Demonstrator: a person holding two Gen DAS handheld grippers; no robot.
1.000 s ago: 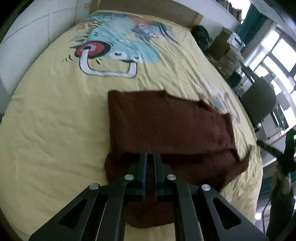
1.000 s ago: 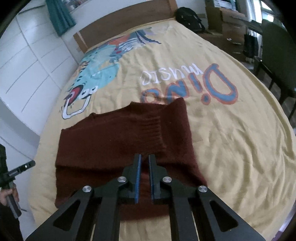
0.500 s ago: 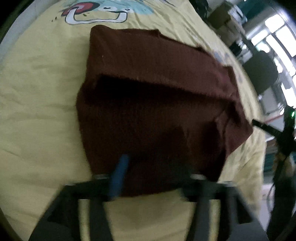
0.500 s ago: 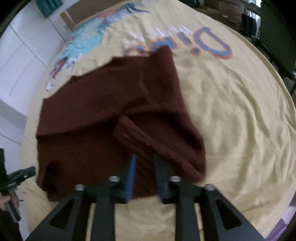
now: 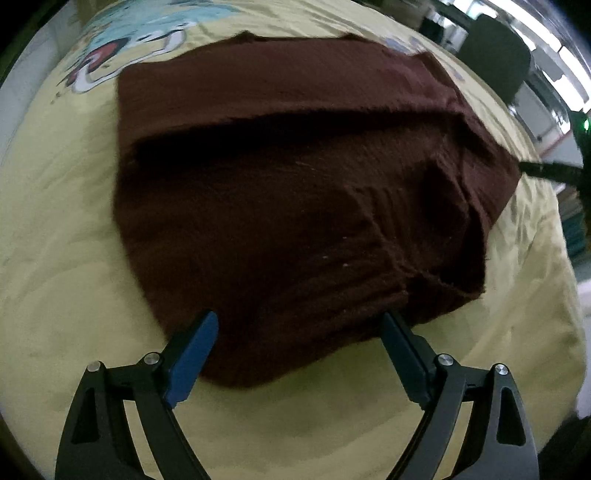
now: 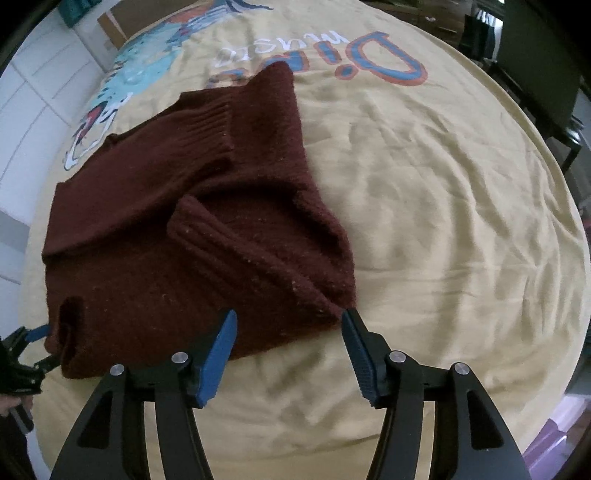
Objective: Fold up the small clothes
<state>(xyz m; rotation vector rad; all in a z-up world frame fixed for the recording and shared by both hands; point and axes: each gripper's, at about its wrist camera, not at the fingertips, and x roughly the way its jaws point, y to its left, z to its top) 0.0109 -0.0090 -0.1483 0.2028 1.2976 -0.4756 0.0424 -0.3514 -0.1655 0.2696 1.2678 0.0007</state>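
A dark maroon knitted sweater (image 5: 295, 184) lies folded on the yellow bed cover (image 5: 55, 258). My left gripper (image 5: 299, 317) points steeply down at the sweater's near edge. Its jaws are opening wide, the edge lies between them, and the blue pads (image 5: 192, 354) do not press on it. In the right wrist view the sweater (image 6: 166, 229) shows a ribbed sleeve (image 6: 240, 251) lying across it. My right gripper (image 6: 289, 314) straddles the near right corner, its jaws opening and clear of the knit. The left gripper (image 6: 33, 350) shows at the sweater's far left corner.
The bed cover (image 6: 443, 184) bears a dinosaur print and lettering (image 6: 332, 55) beyond the sweater. A wooden headboard (image 6: 110, 22) and a white panelled wall (image 6: 22, 129) stand at the back left. A dark chair (image 6: 535, 66) stands past the bed's right edge.
Both grippers were shut at the sweater's near edge; they have come down towards the bed and opened, letting the knit go. The sweater now lies slack in its fold.
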